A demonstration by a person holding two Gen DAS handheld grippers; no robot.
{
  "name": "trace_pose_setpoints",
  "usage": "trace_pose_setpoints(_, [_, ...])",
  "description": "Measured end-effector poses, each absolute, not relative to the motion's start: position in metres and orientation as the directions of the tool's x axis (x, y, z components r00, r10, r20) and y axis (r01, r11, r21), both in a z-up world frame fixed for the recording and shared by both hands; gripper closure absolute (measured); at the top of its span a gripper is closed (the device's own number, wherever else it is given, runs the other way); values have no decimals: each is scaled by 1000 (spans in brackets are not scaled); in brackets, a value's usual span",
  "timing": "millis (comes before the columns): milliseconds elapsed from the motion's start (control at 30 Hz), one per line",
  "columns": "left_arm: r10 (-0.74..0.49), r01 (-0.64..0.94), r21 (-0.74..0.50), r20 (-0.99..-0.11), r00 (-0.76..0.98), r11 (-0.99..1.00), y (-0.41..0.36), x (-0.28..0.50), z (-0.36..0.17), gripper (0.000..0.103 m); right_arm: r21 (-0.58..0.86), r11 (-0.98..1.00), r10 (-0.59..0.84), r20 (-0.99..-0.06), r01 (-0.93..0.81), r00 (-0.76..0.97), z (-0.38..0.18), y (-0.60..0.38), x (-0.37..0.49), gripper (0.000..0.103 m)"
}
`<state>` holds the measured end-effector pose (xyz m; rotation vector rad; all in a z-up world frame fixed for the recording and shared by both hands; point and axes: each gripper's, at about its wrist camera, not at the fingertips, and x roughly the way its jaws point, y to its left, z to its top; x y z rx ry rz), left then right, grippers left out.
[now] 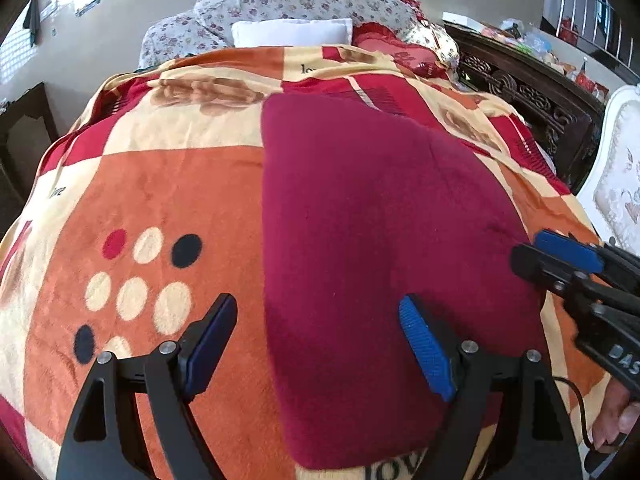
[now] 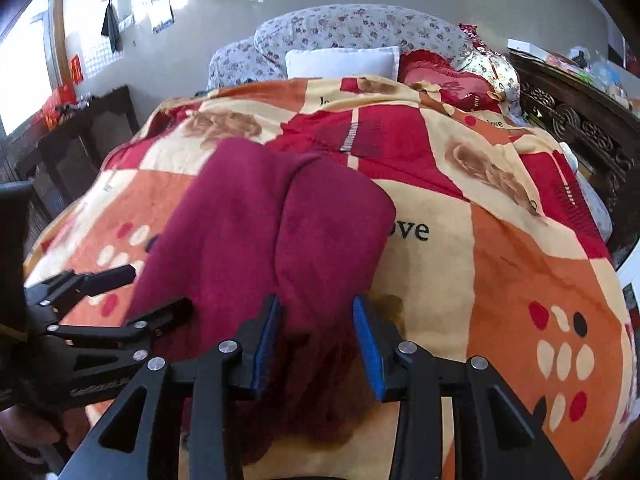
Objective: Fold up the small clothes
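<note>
A dark red garment lies folded on the patterned blanket; it also shows in the right wrist view. My left gripper is open, its jaws wide apart astride the garment's near left edge. My right gripper is open around the garment's near right part, with cloth between its jaws. The right gripper shows in the left wrist view at the garment's right edge. The left gripper shows in the right wrist view at the garment's left edge.
The blanket covers a bed. A white pillow, floral bedding and a red cushion lie at the far end. A carved dark headboard and a white chair stand on the right. A dark table stands on the left.
</note>
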<state>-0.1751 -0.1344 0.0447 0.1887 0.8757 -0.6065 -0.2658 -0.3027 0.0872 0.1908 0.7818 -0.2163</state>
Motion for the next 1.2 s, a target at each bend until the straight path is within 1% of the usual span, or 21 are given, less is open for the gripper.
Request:
trace_pose_setpoints(67, [-414, 553, -84, -757, 505, 829, -127, -178, 49, 20, 114, 956, -117, -698, 270, 707, 94, -300, -275, 47])
trace_pose_setpoints(200, [-408, 531, -75, -732, 545, 844, -113, -185, 59, 20, 147, 949, -111, -674, 280, 731, 106, -292, -290, 42])
trace_pose_setpoints(233, [-405, 526, -71, -727, 554, 848, -110, -188, 63, 20, 152, 947, -114, -666, 284, 737, 109, -290, -293, 38])
trace_pose_setpoints(267, [-403, 522, -68, -722, 563, 850, -108, -190, 66, 20, 153, 945, -120, -659, 288, 743, 112, -288, -295, 32])
trace_pose_setpoints(333, [-404, 517, -64, -708, 579, 853, -102, -194, 72, 20, 137, 945, -144, -637, 296, 757, 119, -279, -301, 26])
trace_pose_setpoints(533, [-413, 510, -65, -677, 609, 858, -94, -206, 86, 20, 110, 941, -188, -616, 320, 765, 126, -266, -307, 22])
trace_pose_setpoints(633, [-408, 501, -56, -662, 629, 864, -91, -212, 91, 20, 102, 937, -205, -611, 333, 765, 127, -265, -309, 16])
trace_pose_setpoints(967, [-402, 488, -49, -641, 654, 872, -85, -219, 96, 20, 75, 924, -254, -612, 375, 749, 125, -266, -310, 12])
trace_pose_setpoints(1200, [-393, 481, -41, -639, 661, 876, -83, -222, 96, 20, 84, 924, -245, -618, 373, 747, 122, -267, -310, 11])
